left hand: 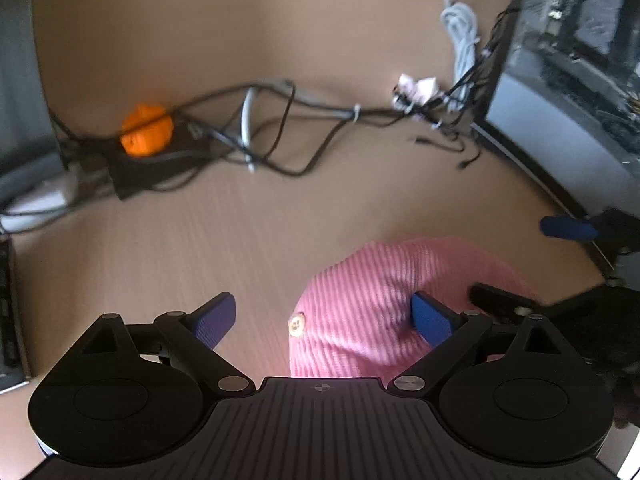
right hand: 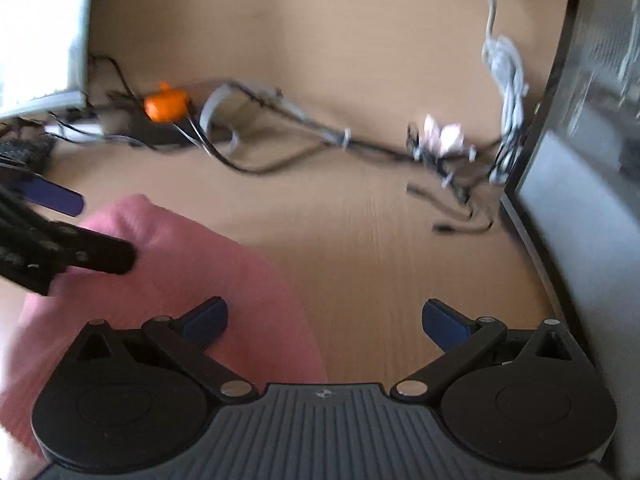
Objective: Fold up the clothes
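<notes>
Pink ribbed garment [left hand: 372, 308] lies bunched on the bench [left hand: 248, 232], at about 5 o'clock in the left wrist view and 8 o'clock in the right wrist view. One pale button [left hand: 296, 325] shows at its near edge. Whether it sits folded or merely heaped cannot be told; its lower part is hidden under both tools.

Left claw [left hand: 324, 322]: spread wide, holding nothing; its right finger rests over the cloth, its left finger over bare wood. Right claw [right hand: 324, 320]: spread wide, holding nothing; its left finger is over the cloth edge, its right finger over bare wood.

Risks, as judged:
- Both views are smeared, so a pinch made now could land off the hem and take several layers
- The two claws are close together over one small mound; they could knock each other
- The knit looks soft and thick; a one-layer pinch may slip or drag the whole heap
- The button could catch on a finger

Surface: light wood-grain bench, matte, sunlit. Across it from 9 to 2 o'clock runs a tangle of cables [left hand: 280, 136] with an orange ball [left hand: 147, 130] on a black block. A dark-framed panel [left hand: 560, 128] stands at 3 o'clock; a coiled grey cord [left hand: 462, 36] is at 1 o'clock. Cloth swung wide could snag those cables
</notes>
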A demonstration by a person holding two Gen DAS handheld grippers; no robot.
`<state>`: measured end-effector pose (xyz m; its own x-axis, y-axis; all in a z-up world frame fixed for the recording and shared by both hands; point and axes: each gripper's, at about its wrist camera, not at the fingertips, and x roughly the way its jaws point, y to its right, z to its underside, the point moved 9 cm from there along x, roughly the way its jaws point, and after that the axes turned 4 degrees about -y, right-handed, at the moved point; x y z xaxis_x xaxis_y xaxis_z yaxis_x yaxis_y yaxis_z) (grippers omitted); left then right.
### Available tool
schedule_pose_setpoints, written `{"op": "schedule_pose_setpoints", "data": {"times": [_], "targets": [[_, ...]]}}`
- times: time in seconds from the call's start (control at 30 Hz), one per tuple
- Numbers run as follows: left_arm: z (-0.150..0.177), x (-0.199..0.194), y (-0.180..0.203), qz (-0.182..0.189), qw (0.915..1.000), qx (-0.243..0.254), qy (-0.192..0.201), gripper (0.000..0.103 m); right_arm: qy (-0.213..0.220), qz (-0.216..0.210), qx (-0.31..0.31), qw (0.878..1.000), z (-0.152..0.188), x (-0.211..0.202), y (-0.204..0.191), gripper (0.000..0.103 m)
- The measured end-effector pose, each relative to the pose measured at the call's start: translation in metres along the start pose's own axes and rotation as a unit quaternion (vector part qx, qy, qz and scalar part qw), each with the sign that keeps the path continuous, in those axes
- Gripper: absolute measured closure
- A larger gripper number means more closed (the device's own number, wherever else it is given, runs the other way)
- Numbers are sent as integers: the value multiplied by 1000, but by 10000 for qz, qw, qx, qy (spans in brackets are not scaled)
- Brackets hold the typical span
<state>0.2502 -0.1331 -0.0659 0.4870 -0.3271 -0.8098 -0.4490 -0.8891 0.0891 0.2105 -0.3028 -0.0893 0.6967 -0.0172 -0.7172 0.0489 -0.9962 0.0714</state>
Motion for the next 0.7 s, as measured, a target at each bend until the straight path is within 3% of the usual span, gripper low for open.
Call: {"op": "schedule_pose_setpoints", "data": {"times": [0.1, 0.23, 0.37, 0.47, 0.57, 0.6, 0.67, 0.7], "targets": [[3, 18, -6, 55, 9997, -148, -206, 2, -153, -243, 307, 9991, 1, 13, 9, 0], [-1, 10, -11, 210, 9991, -335, -143, 2, -217, -469, 464, 9976, 1, 7, 19, 0], [-1, -30, -7, 390, 9981, -432, 183, 3, 142, -723, 448, 9963, 7, -43, 21, 0], [17, -52, -3, 508, 9977, -413, 180, 3, 273, -1007, 231, 9943, 27, -79, 4, 0], [44, -60, 4, 613, 9975, -349, -13, 3, 2, -1172, -15, 9931, 58, -84, -18, 0], [52, -59, 7, 650, 9973, -325, -85, 3, -135, -1171, -100, 9930, 68, -82, -24, 0], [62, -52, 9, 348, 9990, -178, -226, 3, -593, -601, -450, 9954, 87, -65, -27, 0], [67, -49, 10, 176, 9994, -100, -297, 2, -642, -524, -556, 9950, 89, -64, -26, 0]]}}
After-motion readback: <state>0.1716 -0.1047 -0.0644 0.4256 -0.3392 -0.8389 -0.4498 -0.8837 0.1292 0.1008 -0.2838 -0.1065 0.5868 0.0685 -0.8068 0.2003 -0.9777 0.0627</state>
